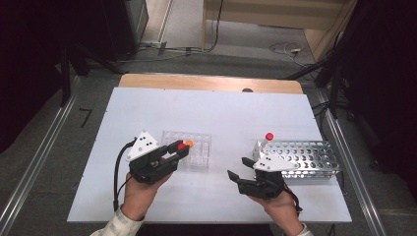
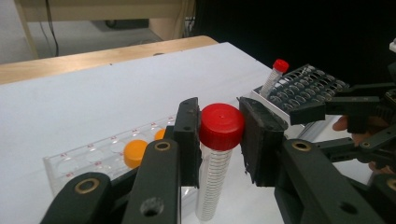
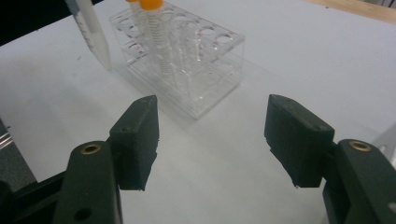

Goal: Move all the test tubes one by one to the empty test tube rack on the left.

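Observation:
My left gripper (image 1: 181, 149) (image 2: 219, 137) is shut on the red cap of a clear graduated tube (image 1: 181, 145) (image 2: 221, 125), which hangs upright just in front of a clear plastic rack (image 1: 201, 153) (image 2: 84, 161). Orange-capped tubes (image 1: 190, 143) (image 2: 135, 153) stand in that rack. My right gripper (image 1: 237, 167) (image 3: 212, 140) is open with nothing between its jaws, low over the white table and pointing at the clear rack (image 3: 205, 70). In the right gripper view the held tube's lower end (image 3: 91, 32) hangs at the top left.
A metal rack (image 1: 310, 158) (image 2: 306, 86) stands at the right with one red-capped tube (image 1: 268, 137) (image 2: 279, 67) leaning in its near-left corner. The white board (image 1: 221, 113) covers a wooden table. Cables and dark stands lie beyond the table.

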{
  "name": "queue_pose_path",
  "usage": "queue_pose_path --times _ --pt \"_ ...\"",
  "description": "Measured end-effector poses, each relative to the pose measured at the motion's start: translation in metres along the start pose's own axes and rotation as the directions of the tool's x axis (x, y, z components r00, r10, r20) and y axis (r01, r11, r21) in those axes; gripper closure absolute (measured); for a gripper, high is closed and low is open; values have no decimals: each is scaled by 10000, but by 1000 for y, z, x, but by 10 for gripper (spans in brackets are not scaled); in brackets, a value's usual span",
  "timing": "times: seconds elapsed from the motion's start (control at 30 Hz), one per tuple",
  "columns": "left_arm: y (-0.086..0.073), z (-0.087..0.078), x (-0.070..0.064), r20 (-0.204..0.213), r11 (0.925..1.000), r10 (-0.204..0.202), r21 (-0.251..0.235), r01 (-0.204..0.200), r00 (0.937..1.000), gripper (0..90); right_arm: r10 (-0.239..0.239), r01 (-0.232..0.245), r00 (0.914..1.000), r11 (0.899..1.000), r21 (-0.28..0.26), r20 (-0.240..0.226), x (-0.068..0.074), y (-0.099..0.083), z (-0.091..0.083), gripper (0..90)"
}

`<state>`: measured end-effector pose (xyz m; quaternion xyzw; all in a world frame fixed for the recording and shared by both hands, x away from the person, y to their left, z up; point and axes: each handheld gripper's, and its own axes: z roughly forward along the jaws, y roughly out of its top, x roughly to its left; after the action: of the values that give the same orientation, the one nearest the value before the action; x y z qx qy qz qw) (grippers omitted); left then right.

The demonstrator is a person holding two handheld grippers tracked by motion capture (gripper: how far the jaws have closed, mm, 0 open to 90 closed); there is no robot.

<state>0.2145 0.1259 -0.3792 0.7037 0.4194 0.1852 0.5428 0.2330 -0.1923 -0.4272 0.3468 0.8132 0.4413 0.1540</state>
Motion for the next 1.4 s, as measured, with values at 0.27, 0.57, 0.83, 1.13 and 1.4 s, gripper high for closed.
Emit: queue_pose_path --times 0.27,0.57,0.83,1.13,1.4 --pt "2 -4 17 -696 9997 -111 -213 96 9975 701 335 -333 9989 9994 -54 326 -14 -7 -6 342" --pt "6 1 40 -1272 9974 -533 -541 467 9904 701 453 -451 9979 9990 -42 454 -20 -8 -7 341" --pt "4 8 45 -1706 9976 -419 -613 318 9845 701 487 -486 9975 9988 -40 505 -22 -9 -7 341" --pt "-3 16 38 -1922 9980 18 -613 -139 9813 701 555 -550 9970 9984 -100 542 -22 -9 -8 342" --pt "-23 25 33 -2424 9974 474 -405 -589 9690 699 554 -552 9970 9985 -38 541 -23 -10 -7 341"
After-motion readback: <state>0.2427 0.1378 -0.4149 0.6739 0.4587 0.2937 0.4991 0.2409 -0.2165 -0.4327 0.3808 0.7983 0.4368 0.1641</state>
